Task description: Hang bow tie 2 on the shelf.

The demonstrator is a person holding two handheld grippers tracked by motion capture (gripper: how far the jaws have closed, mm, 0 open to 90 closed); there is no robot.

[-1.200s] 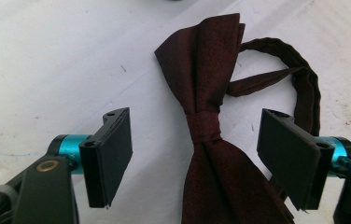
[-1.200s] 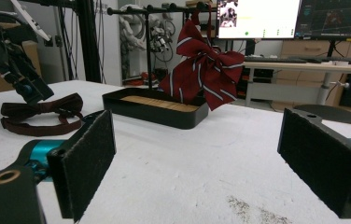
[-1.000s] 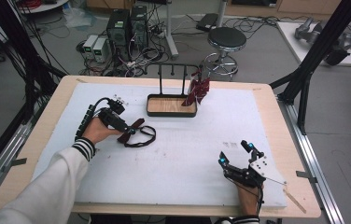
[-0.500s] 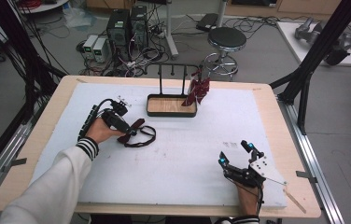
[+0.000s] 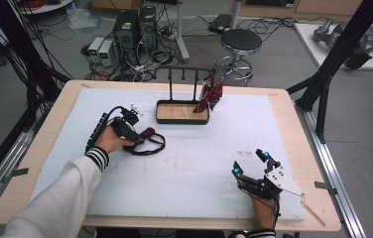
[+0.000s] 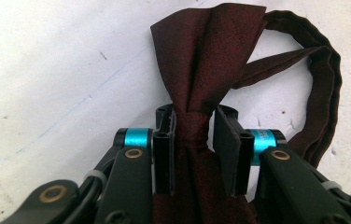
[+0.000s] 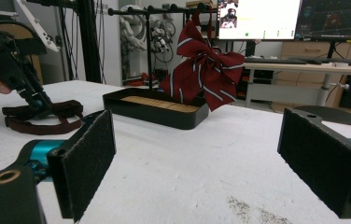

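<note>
Left gripper (image 6: pixel 193 133): jaws have just been closing and now clamp the knot of a dark maroon fabric bow tie (image 6: pixel 206 60) lying on the white table cover (image 5: pixel 199 163), its strap looped beside it, near the black wooden-floored stand tray (image 5: pixel 182 113). Right gripper (image 7: pixel 201 163): jaws wide apart, nothing between, resting at the near right; a red striped bow (image 5: pixel 210 96) hangs from the stand's rail.

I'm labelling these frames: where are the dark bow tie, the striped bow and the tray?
dark bow tie (image 6: pixel 193 123), left gripper view, on its knot.
striped bow (image 7: pixel 205 70), right gripper view, on its middle.
tray (image 5: pixel 182 120), high view, on its front rim.
</note>
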